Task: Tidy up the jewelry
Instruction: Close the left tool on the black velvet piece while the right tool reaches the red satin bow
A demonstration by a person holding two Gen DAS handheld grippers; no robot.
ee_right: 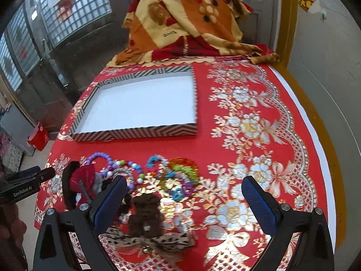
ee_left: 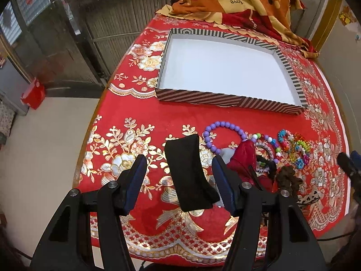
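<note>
A striped shallow box [ee_left: 227, 100] [ee_right: 135, 133] with a white inside sits on the red table, nothing in it. In front of it lies a heap of jewelry: a purple bead bracelet [ee_left: 216, 128] [ee_right: 99, 157], colourful bead bracelets [ee_left: 293, 145] [ee_right: 180, 171], a red cloth piece [ee_left: 243, 158] [ee_right: 82, 177], a brown scrunchie [ee_left: 290, 178] [ee_right: 146, 212] and a leopard bow [ee_right: 146, 240]. A black headband [ee_left: 187, 174] lies between the fingers of my open left gripper [ee_left: 178, 164], untouched. My right gripper [ee_right: 183, 189] stands open above the brown scrunchie.
A red and gold floral cloth [ee_right: 248, 122] covers the table. An orange patterned blanket [ee_left: 237, 0] [ee_right: 187, 22] is piled at the far end. A red bin [ee_left: 33, 93] stands on the floor to the left. The table's edges fall away left and right.
</note>
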